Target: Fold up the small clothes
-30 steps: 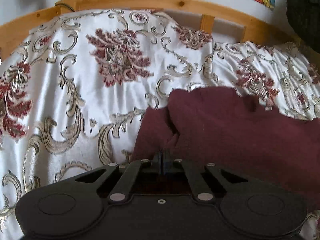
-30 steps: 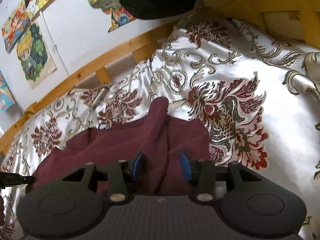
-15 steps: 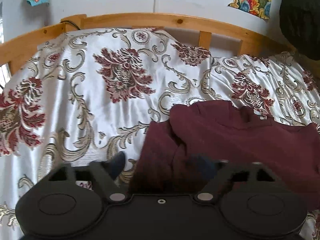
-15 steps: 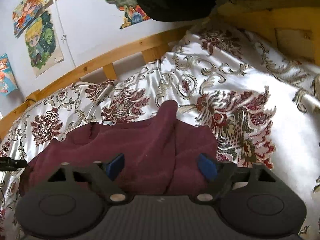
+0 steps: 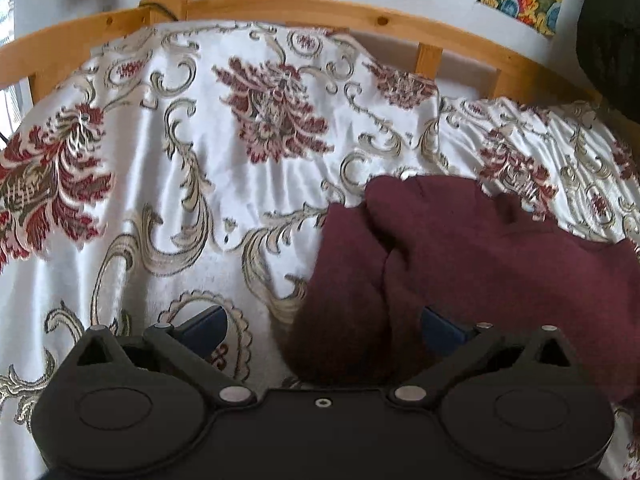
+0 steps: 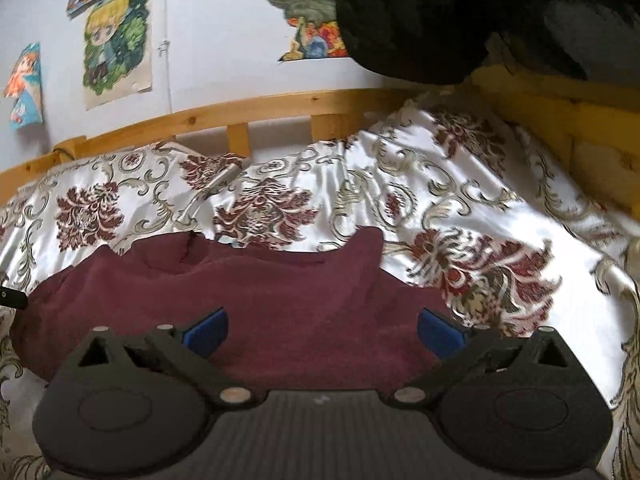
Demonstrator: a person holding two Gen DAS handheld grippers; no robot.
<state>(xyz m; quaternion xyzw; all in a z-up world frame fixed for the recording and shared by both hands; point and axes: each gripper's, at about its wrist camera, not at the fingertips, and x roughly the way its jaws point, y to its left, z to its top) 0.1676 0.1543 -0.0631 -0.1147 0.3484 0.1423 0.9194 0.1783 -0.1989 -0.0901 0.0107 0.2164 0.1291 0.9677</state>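
Note:
A small maroon garment (image 5: pixel 480 248) lies on the floral bedspread (image 5: pixel 200 184). In the left wrist view it fills the lower right, with a folded flap at its left end. My left gripper (image 5: pixel 322 326) is open and empty, its jaws wide apart over that left end. In the right wrist view the garment (image 6: pixel 260 296) spreads across the middle, with a raised point at its upper right. My right gripper (image 6: pixel 322 326) is open and empty, just above the garment's near edge. The other gripper's tip (image 6: pixel 12 298) shows at the far left.
A wooden bed rail (image 5: pixel 320 12) runs along the back, with a white wall and posters (image 6: pixel 116 40) behind it. A dark bulky object (image 6: pixel 420 20) hangs at the upper right. A yellow wooden frame (image 6: pixel 560 120) borders the bed's right side.
My left gripper was shut on the garment's left end and has opened. My right gripper has opened wider. Both have drawn back, and the garment now lies flatter on the bedspread.

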